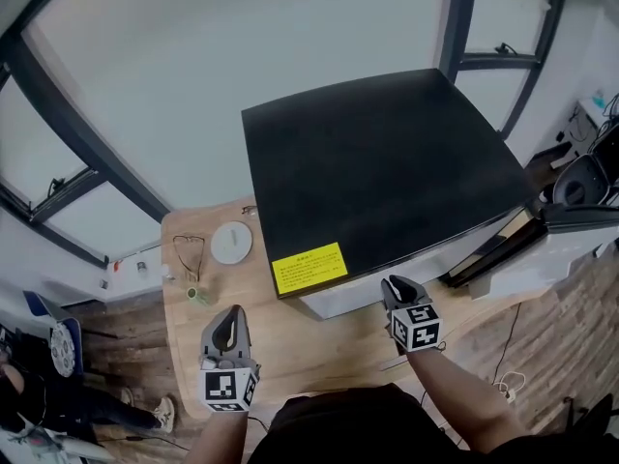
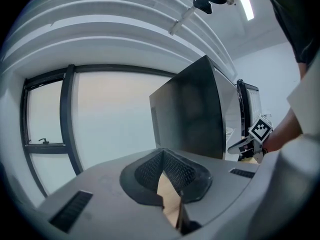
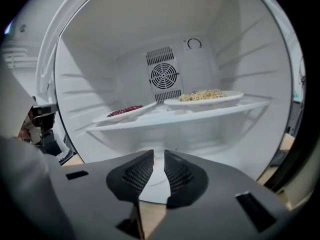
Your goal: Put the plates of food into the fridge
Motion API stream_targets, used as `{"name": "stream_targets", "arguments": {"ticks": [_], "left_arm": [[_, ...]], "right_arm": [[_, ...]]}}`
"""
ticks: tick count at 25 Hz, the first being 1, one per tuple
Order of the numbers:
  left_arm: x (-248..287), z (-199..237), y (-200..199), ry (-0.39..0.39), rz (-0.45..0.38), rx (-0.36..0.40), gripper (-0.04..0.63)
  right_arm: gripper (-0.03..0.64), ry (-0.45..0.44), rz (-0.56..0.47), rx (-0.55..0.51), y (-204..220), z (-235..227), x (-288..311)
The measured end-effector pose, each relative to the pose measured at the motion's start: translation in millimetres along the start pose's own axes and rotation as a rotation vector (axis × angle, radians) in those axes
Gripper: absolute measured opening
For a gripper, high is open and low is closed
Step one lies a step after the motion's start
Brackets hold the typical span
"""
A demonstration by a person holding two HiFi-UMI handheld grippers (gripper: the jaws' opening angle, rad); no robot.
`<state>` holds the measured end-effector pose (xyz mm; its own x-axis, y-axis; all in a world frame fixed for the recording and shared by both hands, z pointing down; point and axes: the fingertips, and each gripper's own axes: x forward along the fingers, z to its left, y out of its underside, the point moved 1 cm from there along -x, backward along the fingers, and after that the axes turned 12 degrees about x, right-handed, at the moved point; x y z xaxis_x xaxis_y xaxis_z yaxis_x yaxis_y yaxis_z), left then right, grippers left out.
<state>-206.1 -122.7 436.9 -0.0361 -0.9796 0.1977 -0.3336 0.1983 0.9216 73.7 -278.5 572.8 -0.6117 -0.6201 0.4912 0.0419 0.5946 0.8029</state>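
Through the right gripper view I look into the open white fridge (image 3: 90, 74). On its shelf (image 3: 210, 111) rest two plates: one with red food (image 3: 125, 111) at the left, one with pale grainy food (image 3: 205, 96) at the right. My right gripper (image 3: 154, 156) hovers in front of the fridge, below shelf level, its jaws a narrow gap apart with nothing between them. From the head view the right gripper (image 1: 398, 286) is at the fridge's front edge. My left gripper (image 1: 230, 317) hangs over the wooden table (image 1: 319, 346), to the fridge's left. Its tips (image 2: 162, 154) touch and hold nothing.
The fridge has a black top (image 1: 377, 162) with a yellow sticker (image 1: 309, 267), and its door (image 1: 571, 230) stands open at the right. A white round disc (image 1: 231, 242), a pair of glasses (image 1: 189, 252) and a small green thing (image 1: 196, 296) lie on the table's left part. Windows stand behind.
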Motion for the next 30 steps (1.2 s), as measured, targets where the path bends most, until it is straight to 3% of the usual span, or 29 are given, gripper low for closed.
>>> {"name": "stream_targets", "arguments": {"ticks": [9,15,19,30], "left_arm": [[4,-23,-4,0.052,-0.022,-0.022,0.003],[1,-30,-4,0.049,-0.028,-0.031,0.003],[-2,-37,-1,0.043,-0.024,-0.046,0.003],[-3,-55,-2,0.025,-0.007,-0.06,0.003]], "right_arm": [[0.055,-0.041,-0.087,-0.011,-28,13,-43],[0.021,-0.162,-0.09,-0.072,-33,26,-63],[0.021,-0.149,-0.113,-0.13,-41,22,-73],[0.021,-0.172,-0.14,-0.122,-54,15,-79]]}}
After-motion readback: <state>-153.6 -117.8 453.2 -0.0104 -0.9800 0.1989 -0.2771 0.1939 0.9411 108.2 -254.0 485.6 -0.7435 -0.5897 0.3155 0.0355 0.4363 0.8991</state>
